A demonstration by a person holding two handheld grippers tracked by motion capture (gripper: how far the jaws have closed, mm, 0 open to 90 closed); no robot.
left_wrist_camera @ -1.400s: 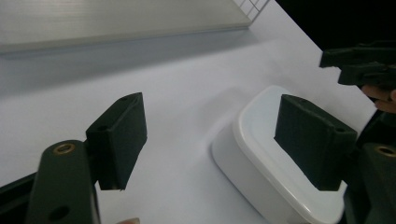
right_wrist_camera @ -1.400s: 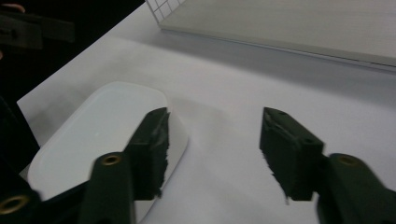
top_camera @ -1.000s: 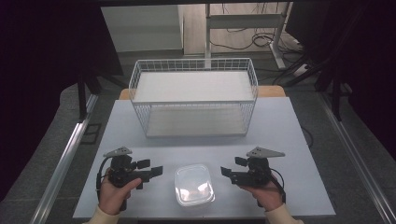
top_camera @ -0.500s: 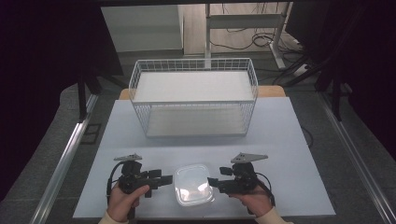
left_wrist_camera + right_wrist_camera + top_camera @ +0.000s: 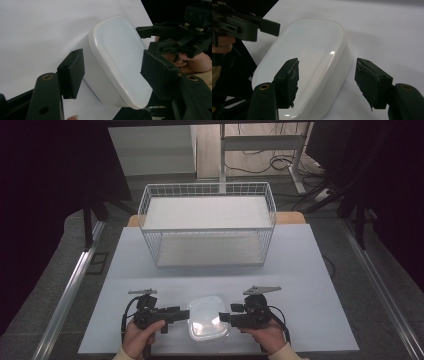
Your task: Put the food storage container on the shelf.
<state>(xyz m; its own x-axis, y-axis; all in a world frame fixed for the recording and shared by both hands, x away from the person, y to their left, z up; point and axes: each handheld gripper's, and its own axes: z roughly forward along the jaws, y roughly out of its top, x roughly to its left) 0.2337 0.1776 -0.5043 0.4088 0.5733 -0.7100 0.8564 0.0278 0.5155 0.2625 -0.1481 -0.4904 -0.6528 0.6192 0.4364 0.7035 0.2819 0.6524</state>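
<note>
A white lidded plastic container point(image 5: 207, 316) lies flat on the white table near its front edge. My left gripper point(image 5: 186, 314) reaches in from the container's left end and my right gripper point(image 5: 223, 318) from its right end. In the left gripper view the container point(image 5: 117, 57) has its near end between my left gripper's point(image 5: 113, 72) jaws, one pad beside the wall and one over the lid. In the right gripper view the container point(image 5: 312, 52) sits the same way between my right gripper's point(image 5: 330, 82) jaws. Both pairs of jaws have just been closing, with gaps still showing at the pads.
A white wire basket point(image 5: 207, 222) with a white liner stands at the back middle of the table point(image 5: 310, 285). Black frame legs and cables stand on the floor beyond the table. The front table edge runs just below my hands.
Both grippers have come inward and slightly down, from well apart on either side to the container's two ends. The container has not moved.
</note>
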